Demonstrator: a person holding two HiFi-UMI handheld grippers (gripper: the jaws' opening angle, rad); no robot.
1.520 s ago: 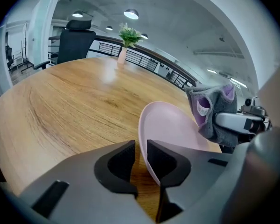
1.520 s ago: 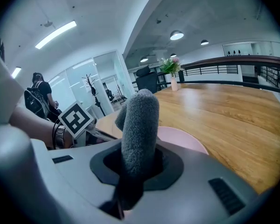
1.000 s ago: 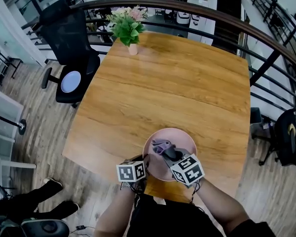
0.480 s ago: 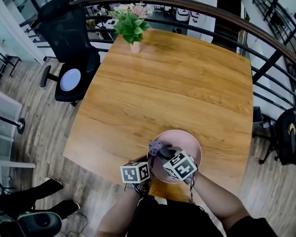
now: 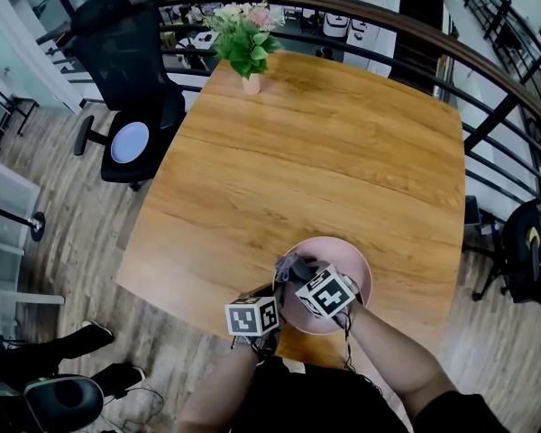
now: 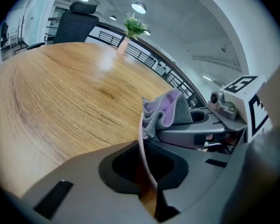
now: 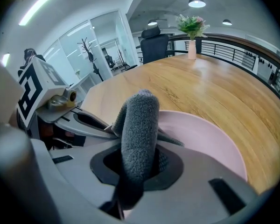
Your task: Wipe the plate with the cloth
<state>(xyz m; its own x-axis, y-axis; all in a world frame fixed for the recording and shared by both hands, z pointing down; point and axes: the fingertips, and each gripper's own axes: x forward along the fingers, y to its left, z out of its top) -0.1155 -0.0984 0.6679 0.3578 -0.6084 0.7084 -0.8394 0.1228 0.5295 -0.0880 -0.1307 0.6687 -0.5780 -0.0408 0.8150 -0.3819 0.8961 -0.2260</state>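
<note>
A pink plate [image 5: 350, 260] sits at the near edge of the wooden table [image 5: 316, 152]. My left gripper [image 5: 275, 301] is at the plate's left rim. Its jaws have just been closing, and the thin rim [image 6: 142, 143] now runs between them, pinched. My right gripper [image 5: 295, 275] is shut on a grey and purple cloth [image 5: 286, 266], which it holds over the left part of the plate. In the right gripper view the rolled cloth [image 7: 140, 134] stands up between the jaws, with the plate's pink bowl [image 7: 200, 139] behind it. The cloth [image 6: 165, 108] also pokes up beside the rim in the left gripper view.
A small vase of flowers [image 5: 248, 48] stands at the table's far left corner. A black office chair [image 5: 126, 88] is to the left of the table. A dark curved railing [image 5: 487, 79] runs behind it and to its right.
My right gripper has carried the cloth down and left across the plate, towards the left rim. The left gripper has stayed at the rim.
</note>
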